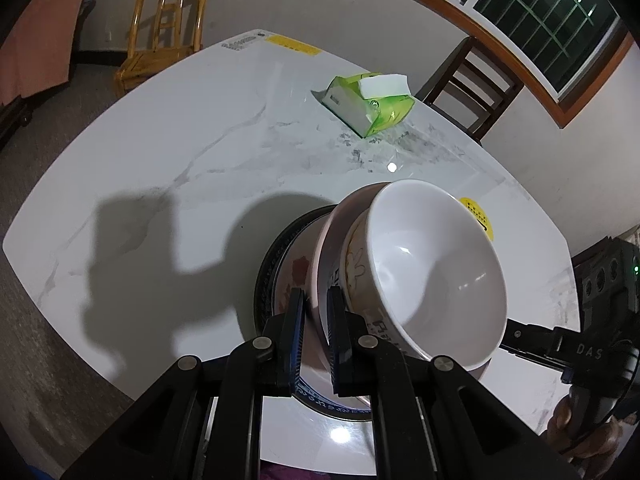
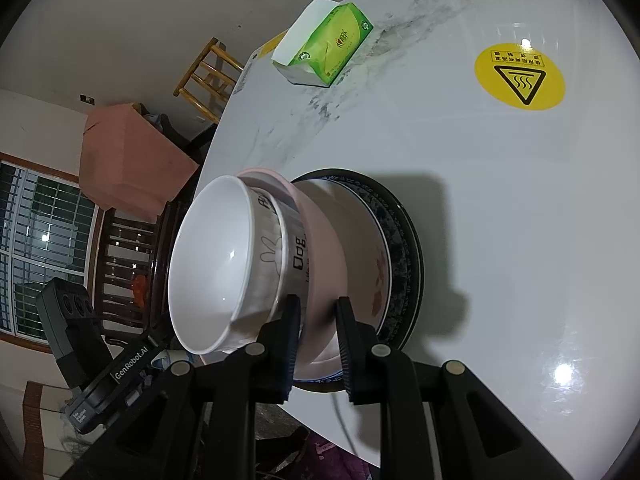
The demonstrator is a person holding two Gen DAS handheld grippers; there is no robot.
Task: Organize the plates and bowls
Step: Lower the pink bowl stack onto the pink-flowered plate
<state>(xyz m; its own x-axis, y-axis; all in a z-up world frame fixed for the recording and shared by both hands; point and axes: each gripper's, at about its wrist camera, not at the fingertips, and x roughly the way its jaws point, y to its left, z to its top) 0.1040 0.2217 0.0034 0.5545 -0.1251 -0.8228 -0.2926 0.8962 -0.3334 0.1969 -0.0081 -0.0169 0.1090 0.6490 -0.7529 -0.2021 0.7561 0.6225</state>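
A stack of nested bowls stands on stacked plates on the white marble table (image 1: pixel 160 152). A white bowl (image 1: pixel 432 264) with a rabbit drawing is on top, inside a pink bowl (image 1: pixel 332 240). Under them lie a floral plate (image 1: pixel 298 272) and a dark-rimmed plate (image 1: pixel 268 268). My left gripper (image 1: pixel 316 312) is shut on the pink bowl's rim. In the right wrist view my right gripper (image 2: pixel 318 316) is shut on the pink bowl (image 2: pixel 324 248) from the other side, with the white bowl (image 2: pixel 216 260) to its left and the dark-rimmed plate (image 2: pixel 404 248) beneath.
A green tissue pack (image 1: pixel 368 104) lies at the far side of the table; it also shows in the right wrist view (image 2: pixel 332 48). A yellow warning sticker (image 2: pixel 520 76) is on the tabletop. Wooden chairs (image 1: pixel 164 40) stand around the table.
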